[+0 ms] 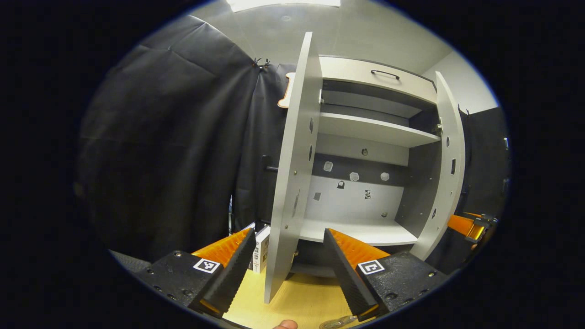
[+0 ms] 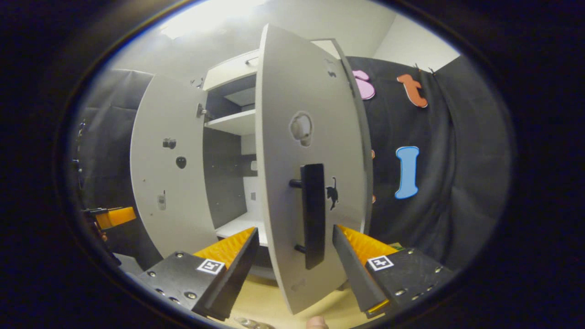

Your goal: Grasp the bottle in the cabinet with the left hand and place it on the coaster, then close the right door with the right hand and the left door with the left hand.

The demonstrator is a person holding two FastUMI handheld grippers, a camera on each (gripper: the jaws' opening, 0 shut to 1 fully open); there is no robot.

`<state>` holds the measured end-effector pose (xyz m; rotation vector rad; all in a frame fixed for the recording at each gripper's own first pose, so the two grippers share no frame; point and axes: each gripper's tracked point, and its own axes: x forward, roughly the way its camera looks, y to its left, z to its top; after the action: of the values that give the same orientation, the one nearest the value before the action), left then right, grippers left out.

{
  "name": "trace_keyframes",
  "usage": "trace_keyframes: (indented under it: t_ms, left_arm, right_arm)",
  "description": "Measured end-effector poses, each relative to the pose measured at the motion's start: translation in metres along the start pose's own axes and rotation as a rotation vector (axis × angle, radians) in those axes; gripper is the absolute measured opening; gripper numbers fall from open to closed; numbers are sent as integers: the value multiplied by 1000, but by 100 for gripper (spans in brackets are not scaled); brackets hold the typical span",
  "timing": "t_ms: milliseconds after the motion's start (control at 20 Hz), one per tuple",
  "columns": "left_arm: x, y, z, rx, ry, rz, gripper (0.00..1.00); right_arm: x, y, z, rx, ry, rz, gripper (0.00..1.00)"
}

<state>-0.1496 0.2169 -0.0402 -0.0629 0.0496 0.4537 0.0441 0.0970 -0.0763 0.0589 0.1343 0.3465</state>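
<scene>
Against black cloth, each open door's (image 1: 292,173) edge stands between spread fingers (image 1: 233,269).

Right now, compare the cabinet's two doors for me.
The left door stands edge-on between the left hand-held gripper fingers; the right door shows its front to the right hand-held gripper. The right door's black handle is plain; the left door's barely shows. Both are grey and open.

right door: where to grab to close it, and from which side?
Judging by pose, take the vertical bar handle on the right door. It stands off the panel on two posts, straight ahead of the open right gripper. Come head-on, one finger either side of the bar.
</scene>
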Motion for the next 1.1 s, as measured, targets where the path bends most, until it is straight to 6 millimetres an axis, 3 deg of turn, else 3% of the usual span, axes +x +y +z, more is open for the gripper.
trace_keyframes:
  t_ms: [300, 550, 700, 1100]
  left_arm:
    - [1, 25, -3, 17, 8, 22, 94]
    - [16, 34, -3, 1, 13, 10, 94]
    - [20, 43, 0, 10, 6, 8, 94]
    - [25, 42, 0, 25, -6, 3, 94]
  right_arm:
    - [4, 22, 1, 17, -4, 20, 98]
    - [7, 40, 0, 5, -14, 13, 98]
    - [5, 45, -3, 17, -16, -2, 98]
    - [13, 48, -6, 28, -21, -42, 98]
